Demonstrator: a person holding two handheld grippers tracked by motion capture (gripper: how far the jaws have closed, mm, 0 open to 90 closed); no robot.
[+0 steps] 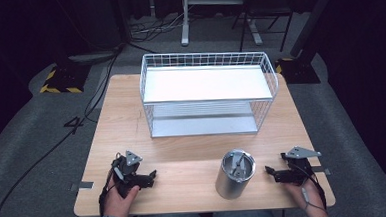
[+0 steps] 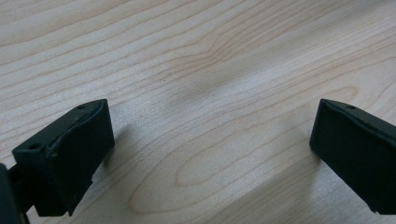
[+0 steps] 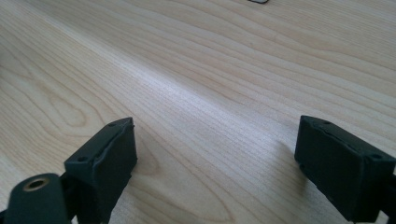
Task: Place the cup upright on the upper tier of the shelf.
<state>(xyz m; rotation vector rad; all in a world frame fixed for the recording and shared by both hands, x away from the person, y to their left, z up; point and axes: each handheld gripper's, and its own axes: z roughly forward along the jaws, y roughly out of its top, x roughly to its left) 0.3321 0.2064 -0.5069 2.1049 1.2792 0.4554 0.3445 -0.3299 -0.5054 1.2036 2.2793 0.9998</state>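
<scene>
Resting on the table (image 1: 184, 164), both grippers (image 1: 143, 178) (image 1: 274, 173) sit with jaws wide apart, empty. Nothing seems started; the cup (image 1: 235, 174) maybe goes in the basket (image 1: 208, 95).

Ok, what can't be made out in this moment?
- Steel tumbler: its far side and base, hidden by its own body in the high view; contents unseen under the lid.
- Wire rack: the lower shelf's back, covered by the white top shelf.
- Left claw and right claw: too small in the high view to judge the gap; their own views show it.
</scene>
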